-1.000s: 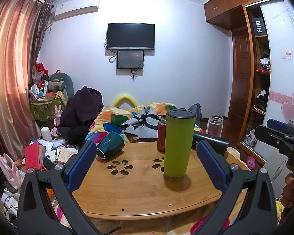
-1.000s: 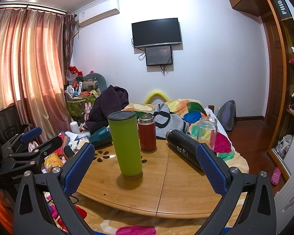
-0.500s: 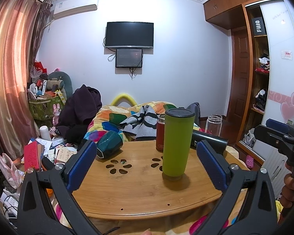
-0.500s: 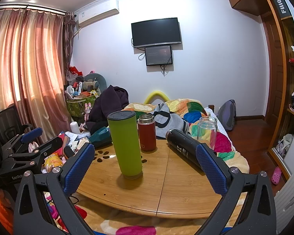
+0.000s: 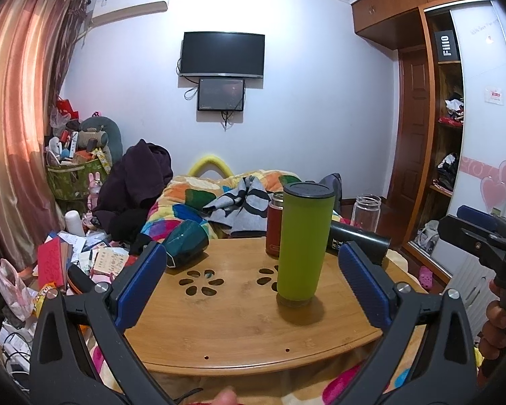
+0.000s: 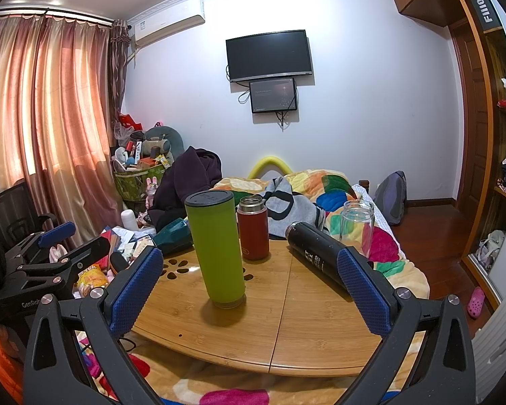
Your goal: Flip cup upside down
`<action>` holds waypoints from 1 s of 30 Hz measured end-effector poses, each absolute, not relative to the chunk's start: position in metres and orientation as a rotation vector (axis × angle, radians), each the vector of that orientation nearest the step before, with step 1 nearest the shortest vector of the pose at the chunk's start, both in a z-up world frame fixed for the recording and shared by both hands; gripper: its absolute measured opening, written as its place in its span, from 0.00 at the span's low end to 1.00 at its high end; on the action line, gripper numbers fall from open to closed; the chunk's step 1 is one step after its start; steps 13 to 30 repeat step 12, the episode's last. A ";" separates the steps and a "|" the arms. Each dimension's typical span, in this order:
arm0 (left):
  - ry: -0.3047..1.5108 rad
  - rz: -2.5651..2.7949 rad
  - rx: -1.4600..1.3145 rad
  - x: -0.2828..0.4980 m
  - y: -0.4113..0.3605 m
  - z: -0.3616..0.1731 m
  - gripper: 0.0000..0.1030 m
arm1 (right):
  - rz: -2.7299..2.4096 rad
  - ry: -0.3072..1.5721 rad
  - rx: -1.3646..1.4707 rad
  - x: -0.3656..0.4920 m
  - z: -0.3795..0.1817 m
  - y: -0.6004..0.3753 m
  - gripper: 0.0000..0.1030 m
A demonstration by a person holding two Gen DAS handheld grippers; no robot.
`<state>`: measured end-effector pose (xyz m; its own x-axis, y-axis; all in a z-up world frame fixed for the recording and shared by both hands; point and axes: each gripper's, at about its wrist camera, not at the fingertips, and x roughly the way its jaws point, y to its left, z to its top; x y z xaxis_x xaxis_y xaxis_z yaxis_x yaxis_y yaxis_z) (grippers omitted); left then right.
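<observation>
A tall green cup (image 5: 303, 243) with a dark lid stands upright on the round wooden table (image 5: 219, 330); it also shows in the right wrist view (image 6: 217, 248). My left gripper (image 5: 253, 283) is open and empty, held back from the table's near edge, with the cup ahead and slightly right between its blue pads. My right gripper (image 6: 249, 290) is open and empty, also short of the table, with the cup ahead and slightly left. Each gripper shows in the other's view, the right one (image 5: 482, 236) and the left one (image 6: 40, 256).
On the table behind the cup stand a red flask (image 6: 253, 227) and a clear glass jar (image 6: 357, 226). A black bottle (image 6: 317, 254) lies on its side at the right, a dark teal cup (image 5: 185, 243) lies at the left. A bed with a colourful quilt (image 6: 320, 189) is behind.
The left wrist view has shifted slightly, so the cup sits a little further left and lower. Both grippers stay open and the cup has not moved.
</observation>
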<state>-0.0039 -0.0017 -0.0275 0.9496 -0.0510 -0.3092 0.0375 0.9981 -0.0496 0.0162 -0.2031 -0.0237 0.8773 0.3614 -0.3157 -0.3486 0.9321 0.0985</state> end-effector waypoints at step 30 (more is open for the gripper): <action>0.333 -0.057 -0.069 -0.001 0.001 -0.029 1.00 | 0.369 0.339 0.040 0.017 -0.023 -0.202 1.00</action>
